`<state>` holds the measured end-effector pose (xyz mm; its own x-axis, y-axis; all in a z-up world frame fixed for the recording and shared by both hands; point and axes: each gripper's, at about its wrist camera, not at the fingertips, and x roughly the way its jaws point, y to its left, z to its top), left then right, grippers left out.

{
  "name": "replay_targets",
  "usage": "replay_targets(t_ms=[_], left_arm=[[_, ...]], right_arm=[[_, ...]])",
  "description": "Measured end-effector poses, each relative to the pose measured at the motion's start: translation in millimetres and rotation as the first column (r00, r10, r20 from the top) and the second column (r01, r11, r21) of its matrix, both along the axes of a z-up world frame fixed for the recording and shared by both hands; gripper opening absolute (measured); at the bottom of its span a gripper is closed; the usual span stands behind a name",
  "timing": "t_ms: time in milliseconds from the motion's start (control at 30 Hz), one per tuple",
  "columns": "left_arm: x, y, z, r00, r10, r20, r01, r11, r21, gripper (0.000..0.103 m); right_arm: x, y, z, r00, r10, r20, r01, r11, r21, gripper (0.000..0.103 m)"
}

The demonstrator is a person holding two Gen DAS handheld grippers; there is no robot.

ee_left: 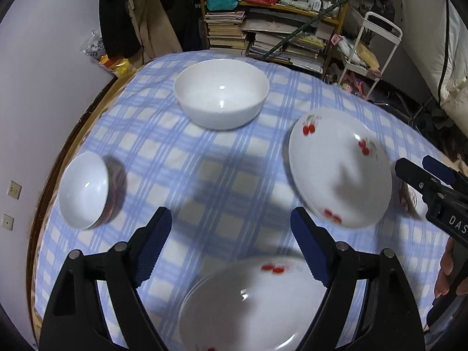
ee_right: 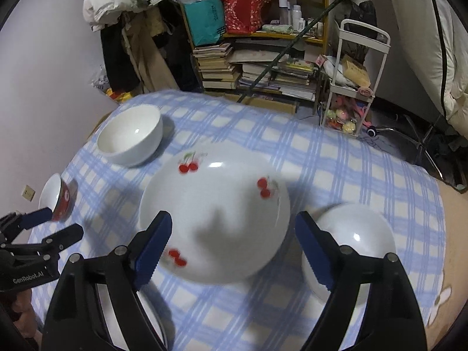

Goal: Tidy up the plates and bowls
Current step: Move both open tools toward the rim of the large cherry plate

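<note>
Barely started — both grippers, left gripper (ee_left: 231,245) and right gripper (ee_right: 231,248), were wide open, holding nothing. Cherry plate (ee_right: 215,219), near plate (ee_left: 251,304), big white bowl (ee_left: 221,93), red-sided bowl (ee_left: 84,190) and small white bowl (ee_right: 355,239) lay scattered on the checked tablecloth (ee_left: 222,175) — none stacked.

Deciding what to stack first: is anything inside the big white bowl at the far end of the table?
The big white bowl looks empty: only a bare white interior with light glints. What lies under its base on the checked tablecloth is covered.
</note>
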<state>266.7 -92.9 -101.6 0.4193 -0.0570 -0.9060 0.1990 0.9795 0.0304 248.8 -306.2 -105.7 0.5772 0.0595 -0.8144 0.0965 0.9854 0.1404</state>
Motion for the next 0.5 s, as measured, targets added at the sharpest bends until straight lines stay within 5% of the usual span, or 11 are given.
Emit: replay_targets(t_ms=[133, 500], left_arm=[[20, -11, -9, 0.999, -0.005, -0.031, 0.005, 1.000, -0.013, 0.082], [50, -37, -43, 0.996, -0.032, -0.089, 0.035, 0.999, 0.028, 0.082]], right_arm=[[22, -20, -3, 1.000, -0.014, -0.005, 0.014, 0.998, 0.068, 0.090], [54, -57, -26, 0.995, -0.052, -0.087, 0.058, 0.996, 0.061, 0.087]])
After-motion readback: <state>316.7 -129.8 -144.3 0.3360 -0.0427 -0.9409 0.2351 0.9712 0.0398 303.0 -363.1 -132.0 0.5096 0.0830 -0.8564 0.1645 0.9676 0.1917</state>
